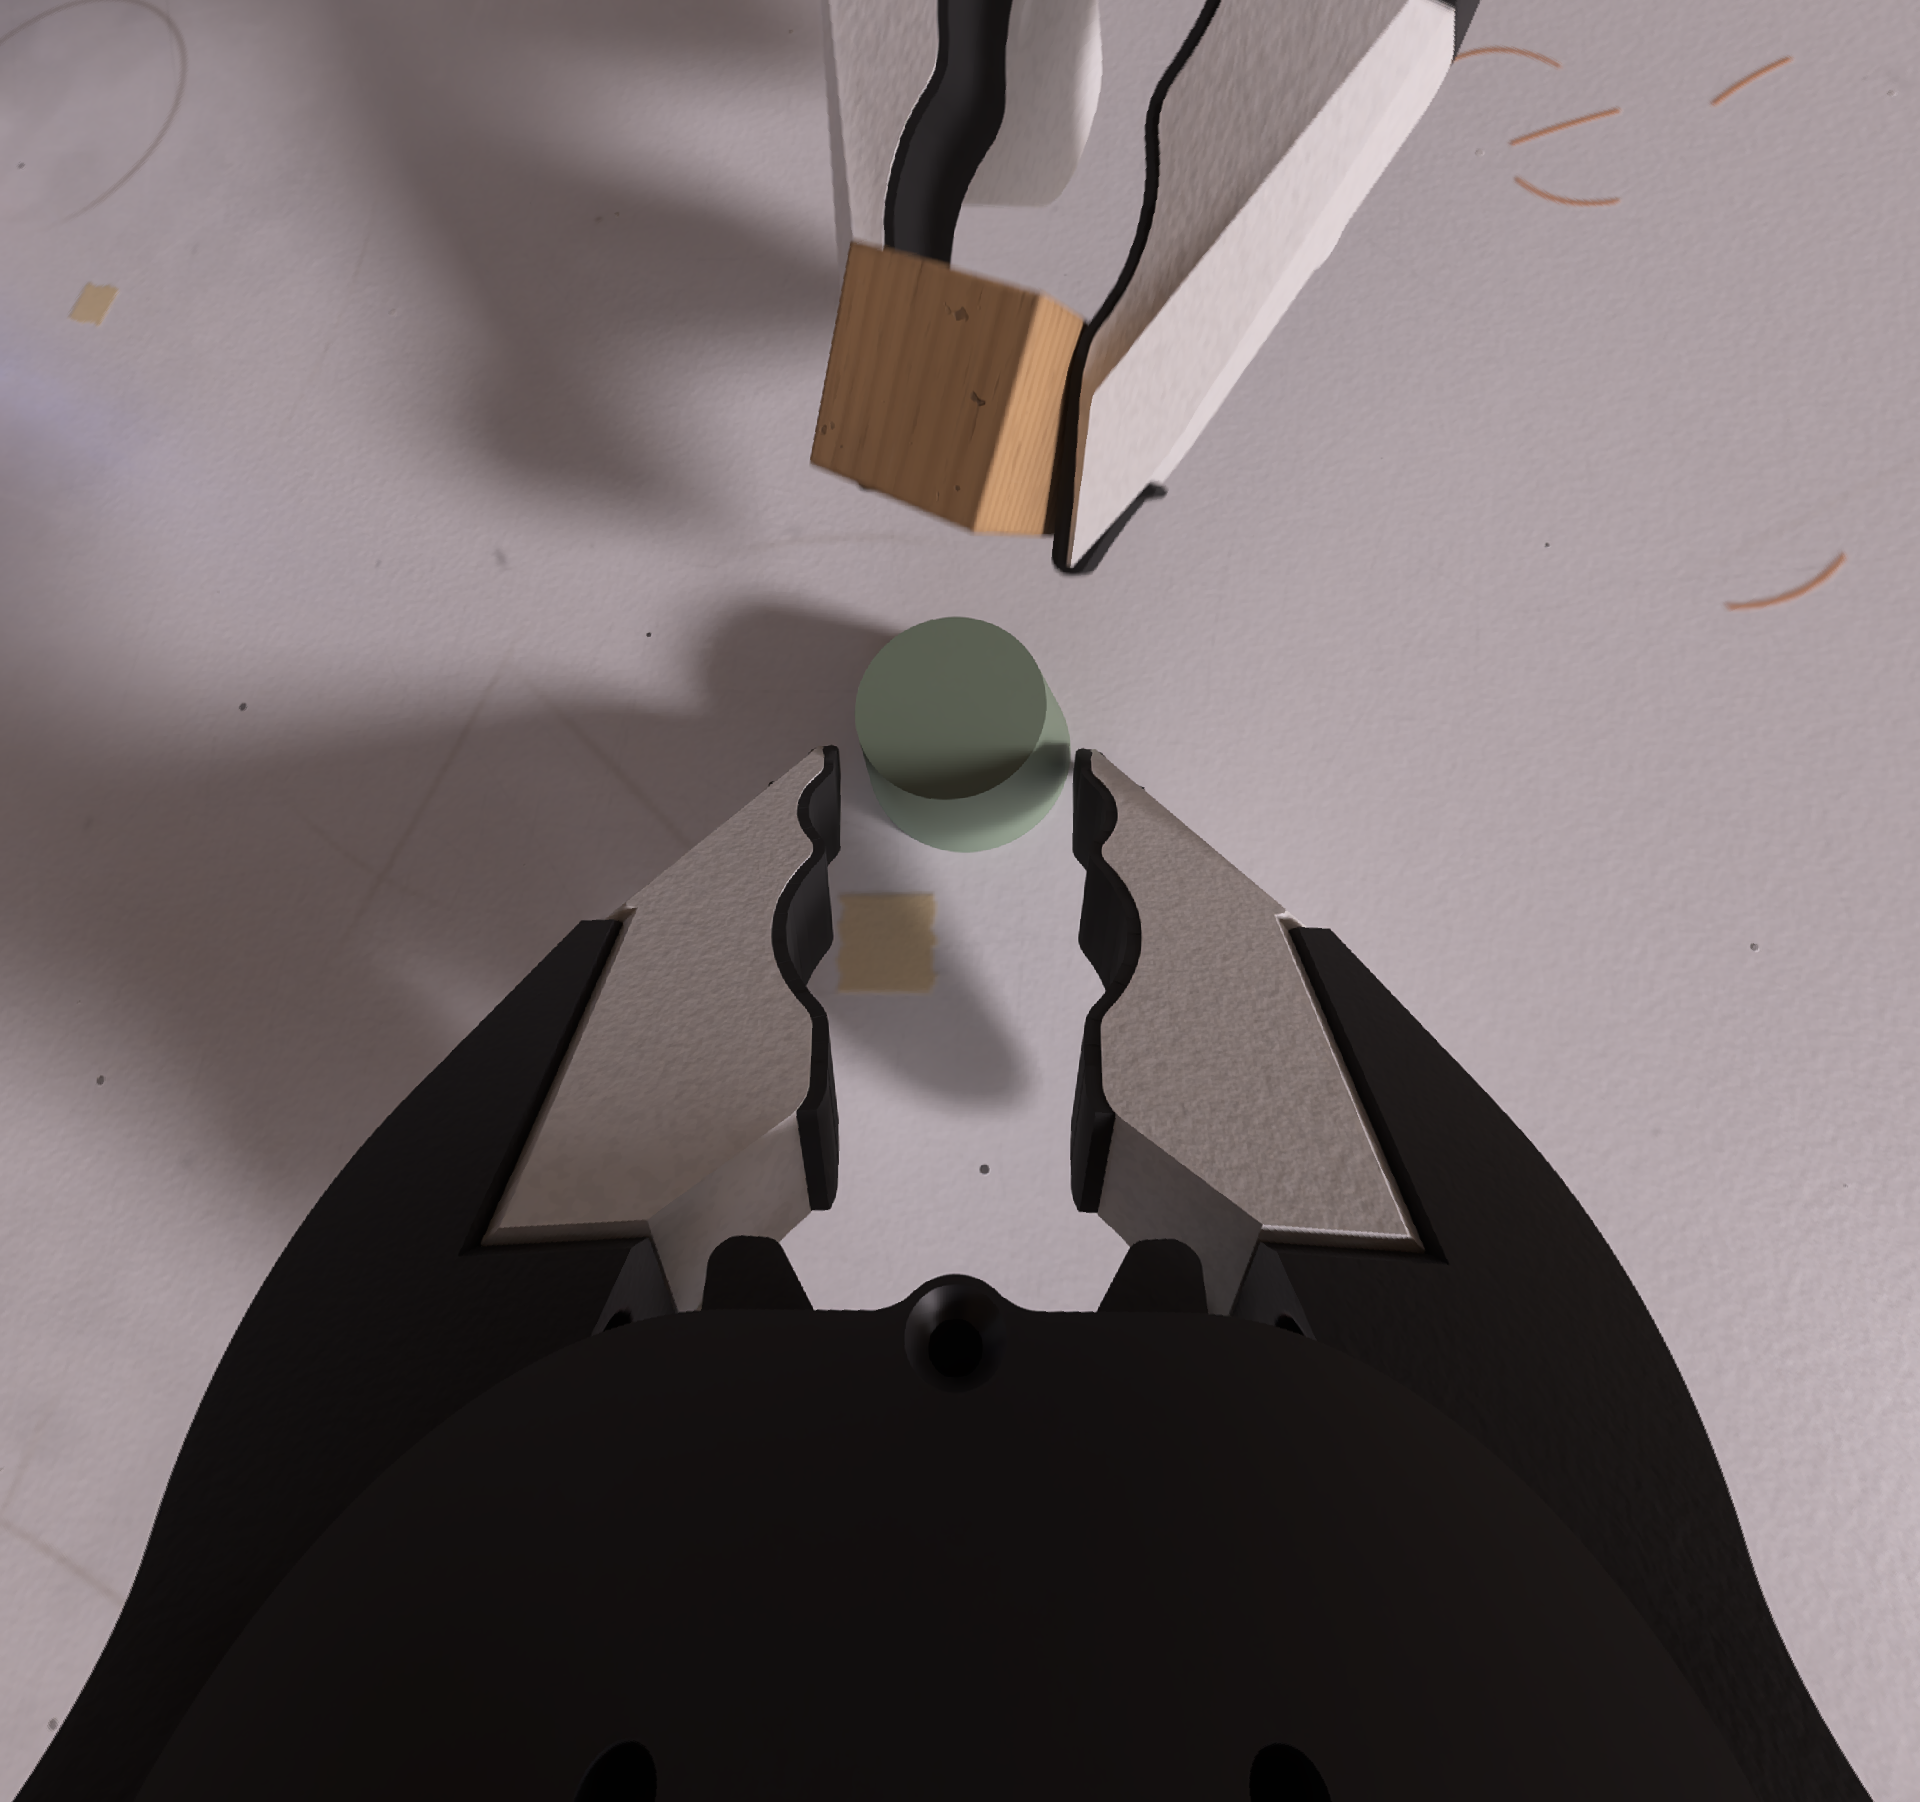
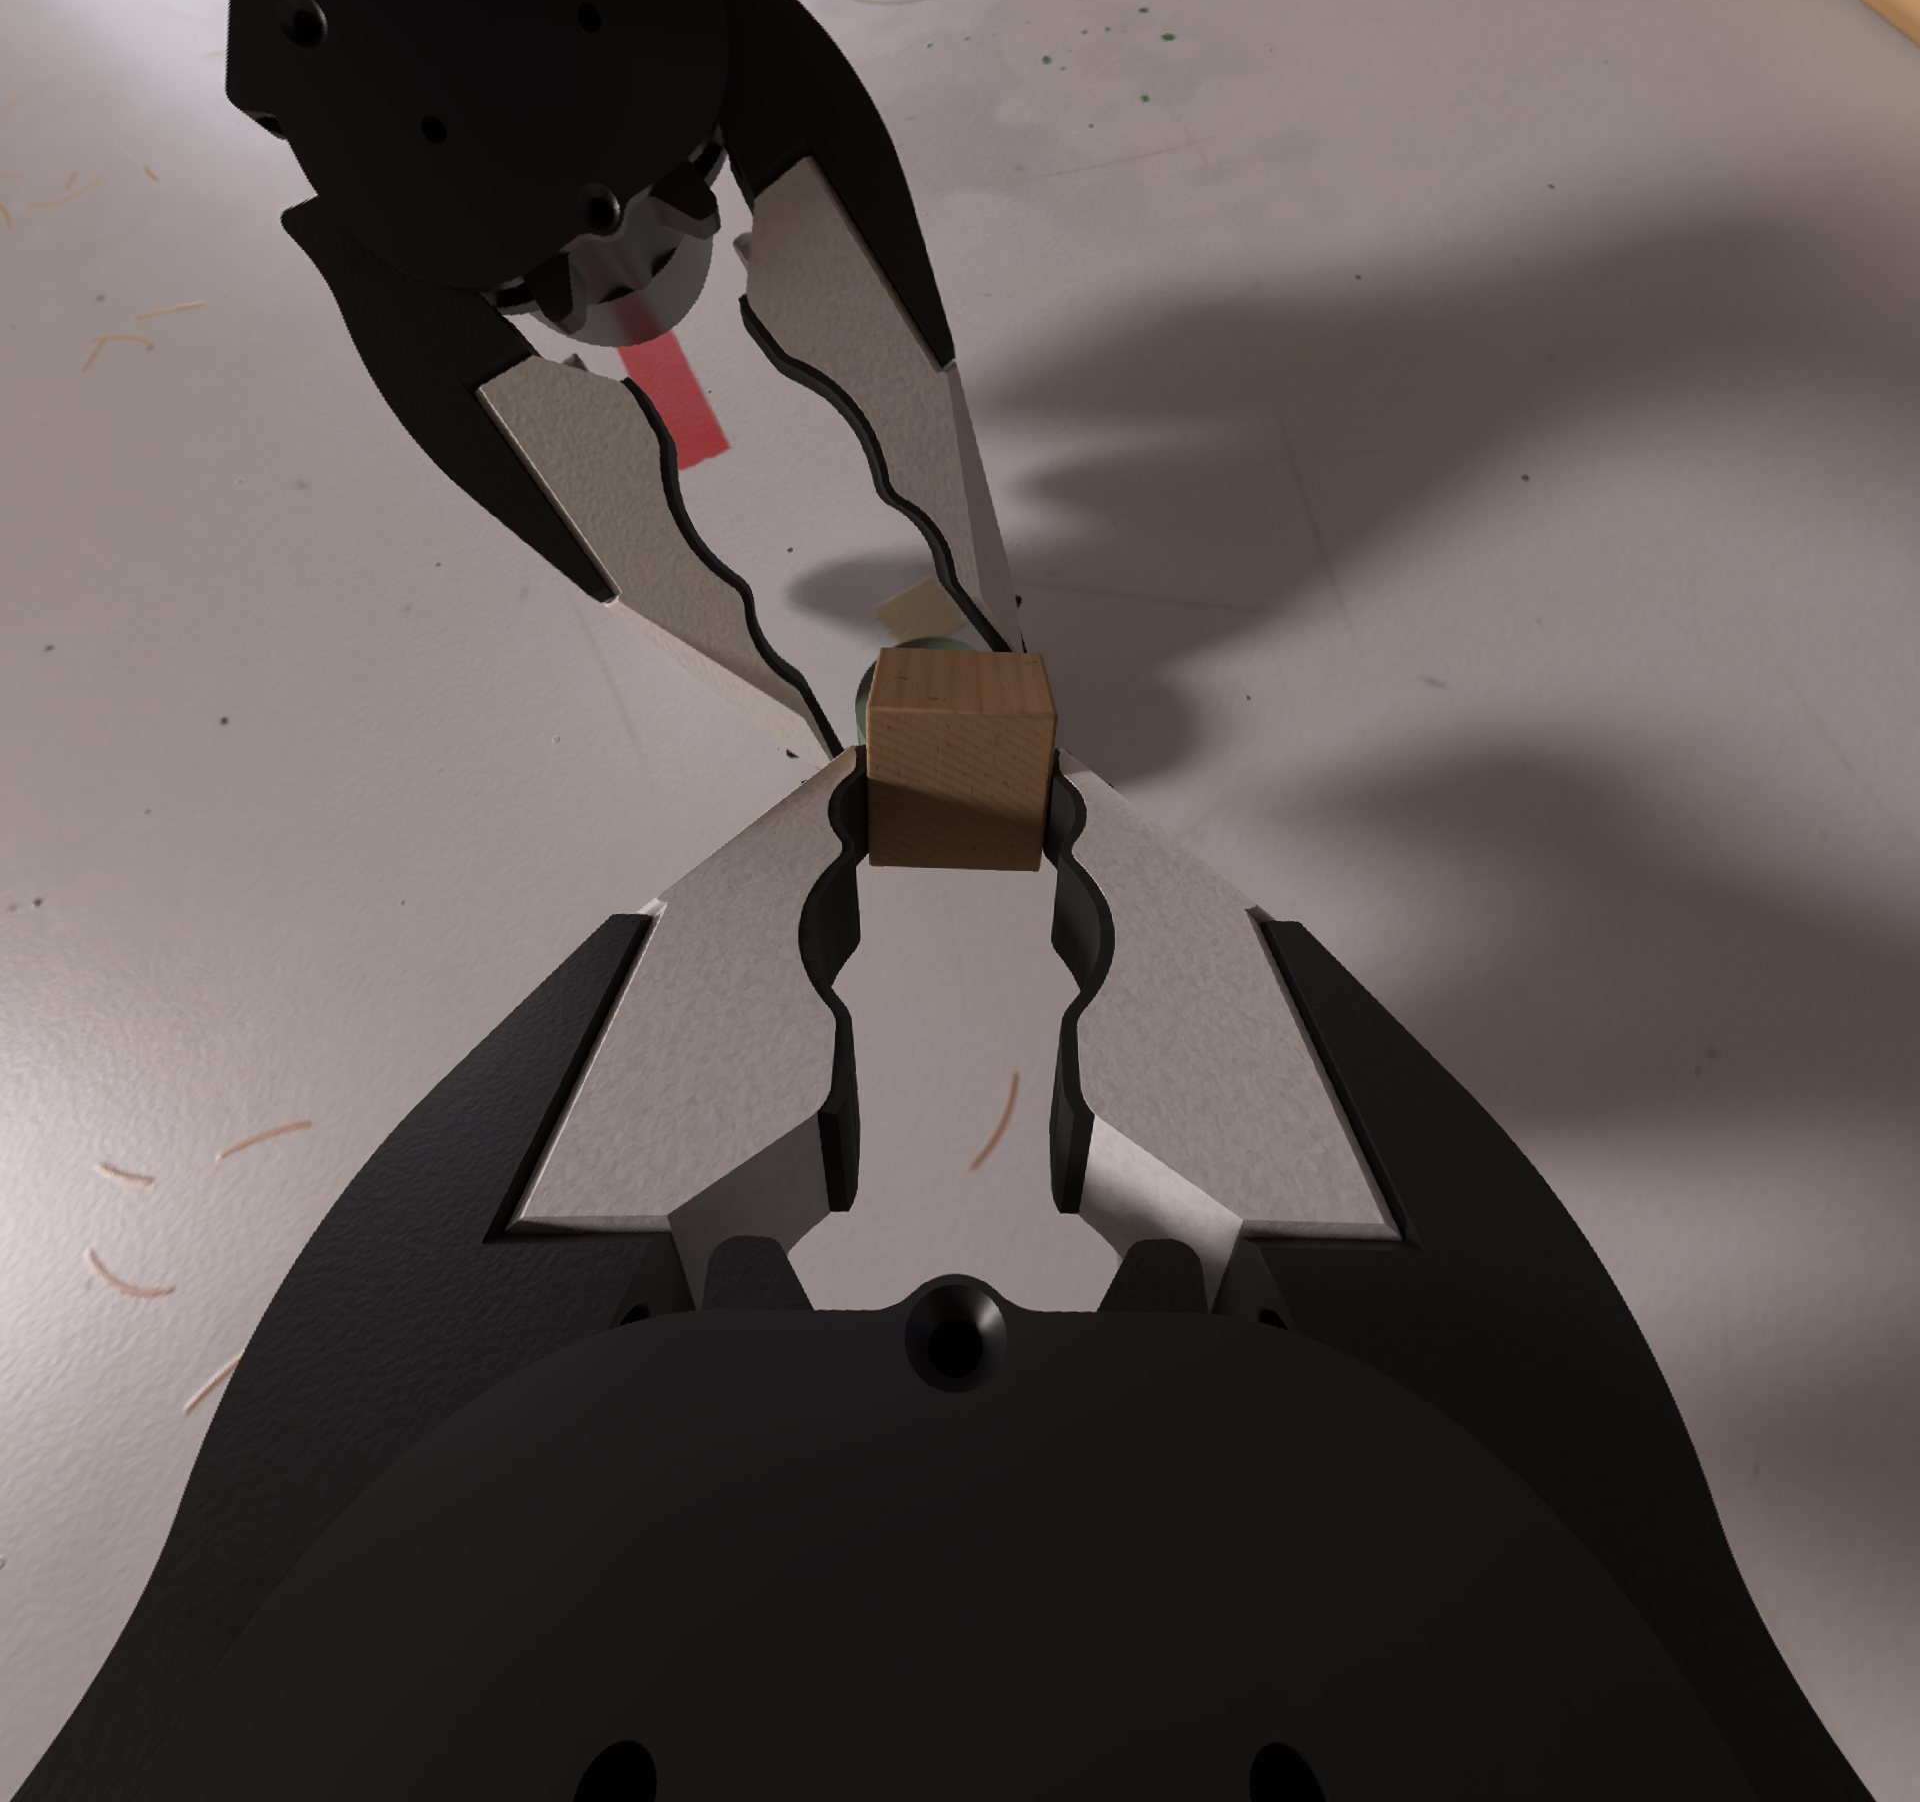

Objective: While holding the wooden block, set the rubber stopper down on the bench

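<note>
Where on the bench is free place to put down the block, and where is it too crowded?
Bare bench lies right of the green rubber stopper, below the orange curls. Crowded: the centre, where the open left gripper, stopper and wooden block in the right gripper meet.

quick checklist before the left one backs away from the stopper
1. Rubber stopper on the bench: ok, it casts a contact shadow.
2. Left hand-held gripper released: ok, gaps show either side of the stopper.
3. Wooden block clamped in right hand-held gripper: ok.
4. Block clear of the stopper: ok in the left wrist view.
5. Stopper stable once released: cannot tell.
</note>
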